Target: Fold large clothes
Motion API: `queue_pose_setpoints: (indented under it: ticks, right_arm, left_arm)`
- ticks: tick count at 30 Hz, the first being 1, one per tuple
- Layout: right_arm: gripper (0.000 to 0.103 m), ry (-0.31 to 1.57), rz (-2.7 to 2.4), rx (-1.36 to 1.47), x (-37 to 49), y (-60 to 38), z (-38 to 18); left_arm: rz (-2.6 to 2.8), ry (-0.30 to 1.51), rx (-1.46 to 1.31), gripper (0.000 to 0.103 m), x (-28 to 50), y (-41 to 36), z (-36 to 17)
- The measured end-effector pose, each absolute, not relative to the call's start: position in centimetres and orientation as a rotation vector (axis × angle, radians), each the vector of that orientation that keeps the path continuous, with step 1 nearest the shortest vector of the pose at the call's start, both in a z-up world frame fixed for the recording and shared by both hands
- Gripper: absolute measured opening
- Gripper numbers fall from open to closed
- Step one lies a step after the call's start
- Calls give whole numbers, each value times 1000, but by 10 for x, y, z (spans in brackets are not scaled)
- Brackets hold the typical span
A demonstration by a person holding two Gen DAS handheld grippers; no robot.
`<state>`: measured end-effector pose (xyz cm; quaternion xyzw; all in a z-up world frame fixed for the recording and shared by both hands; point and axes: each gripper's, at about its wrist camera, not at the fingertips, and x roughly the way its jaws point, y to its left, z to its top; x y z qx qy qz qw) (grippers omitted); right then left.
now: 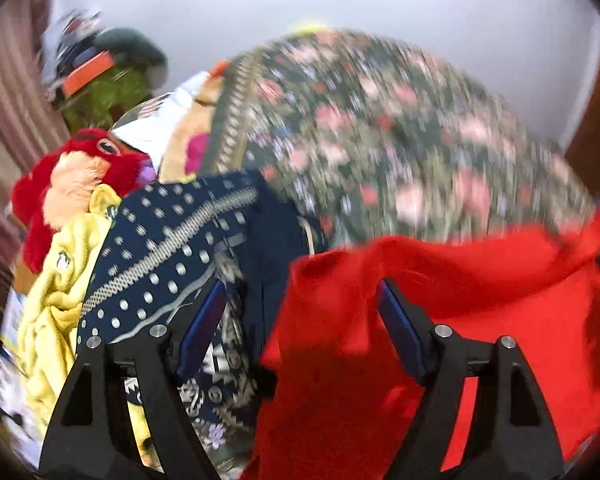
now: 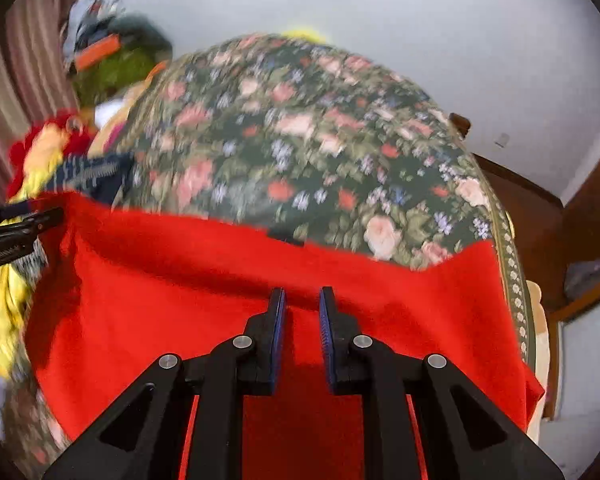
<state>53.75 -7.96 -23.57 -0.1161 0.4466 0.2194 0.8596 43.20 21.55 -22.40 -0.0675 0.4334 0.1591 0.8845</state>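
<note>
A large red cloth (image 2: 228,280) lies spread over a bed with a floral cover (image 2: 300,128). My right gripper (image 2: 302,294) is shut at a fold in the cloth's middle. Red fabric fills the narrow slit between its blue pads. My left gripper (image 1: 302,286) stands wide open over the red cloth's (image 1: 440,300) left edge. Its right finger (image 1: 400,328) is over the red fabric and its left finger (image 1: 202,328) over a navy patterned garment (image 1: 172,256). Nothing is pinched between them. The left gripper (image 2: 28,224) also shows at the right wrist view's left rim.
Heaped left of the red cloth are a yellow garment (image 1: 56,304), a red plush toy (image 1: 76,176) and a white item (image 1: 156,132). More clutter (image 1: 108,72) sits at the far left by a striped curtain (image 1: 4,100). A wooden door (image 2: 596,192) is on the right.
</note>
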Motion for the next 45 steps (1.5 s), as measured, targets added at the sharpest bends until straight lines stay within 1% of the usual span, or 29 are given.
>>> queue_pose_setpoints:
  ticks: [3, 6, 11, 14, 15, 16, 17, 18, 19, 20, 21, 24, 30, 32, 35, 38, 41, 45]
  right_arm:
    - [12, 959, 555, -184, 530, -82, -229]
    - [12, 993, 620, -227, 511, -76, -235]
    - [12, 1066, 638, -392, 470, -73, -269]
    - [12, 1040, 589, -497, 453, -81, -280]
    - [16, 1023, 577, -520, 447, -87, -281]
    - [22, 1009, 549, -541, 444, -92, -281]
    - [31, 990, 501, -576, 441, -98, -281]
    - [69, 947, 414, -628, 438, -106, -281]
    - [103, 911, 360, -652, 437, -112, -280]
    - [103, 865, 312, -666, 436, -122, -279]
    - [103, 873, 310, -658, 436, -136, -280]
    - [103, 949, 337, -538, 440, -170, -279]
    - [103, 1038, 383, -296, 444, -234, -269]
    - [103, 1054, 323, -294, 441, -249, -272]
    - [103, 1076, 233, -286, 439, -275, -279]
    - [103, 1100, 194, -201, 432, -307, -276]
    - [103, 1073, 160, -182, 422, -320, -262]
    - [103, 1000, 162, -211, 409, -312, -235]
  left_arm:
    - [299, 873, -171, 77, 425, 221, -210]
    - [245, 911, -150, 77, 417, 212, -213]
    - [56, 1044, -112, 77, 393, 162, -246]
    - [-20, 1113, -66, 78, 374, 134, -269]
    - [-30, 1129, -51, 79, 366, 126, -279]
    - [-25, 1132, -43, 84, 360, 121, -285]
    - [-13, 1130, -37, 88, 355, 119, -289]
    - [14, 1119, -26, 94, 347, 116, -294]
    - [33, 1099, -34, 96, 340, 117, -296]
    - [36, 1095, -49, 96, 337, 118, -296]
    - [39, 1095, -74, 96, 333, 121, -297]
    - [44, 1100, -122, 96, 327, 127, -296]
    - [54, 1105, -137, 96, 319, 135, -289]
    - [61, 1103, -136, 96, 314, 139, -286]
    - [140, 1097, -74, 95, 304, 147, -281]
    - [310, 1120, 58, 95, 291, 165, -284]
    - [417, 1122, 139, 95, 277, 179, -284]
    - [430, 1085, 44, 95, 262, 191, -266]
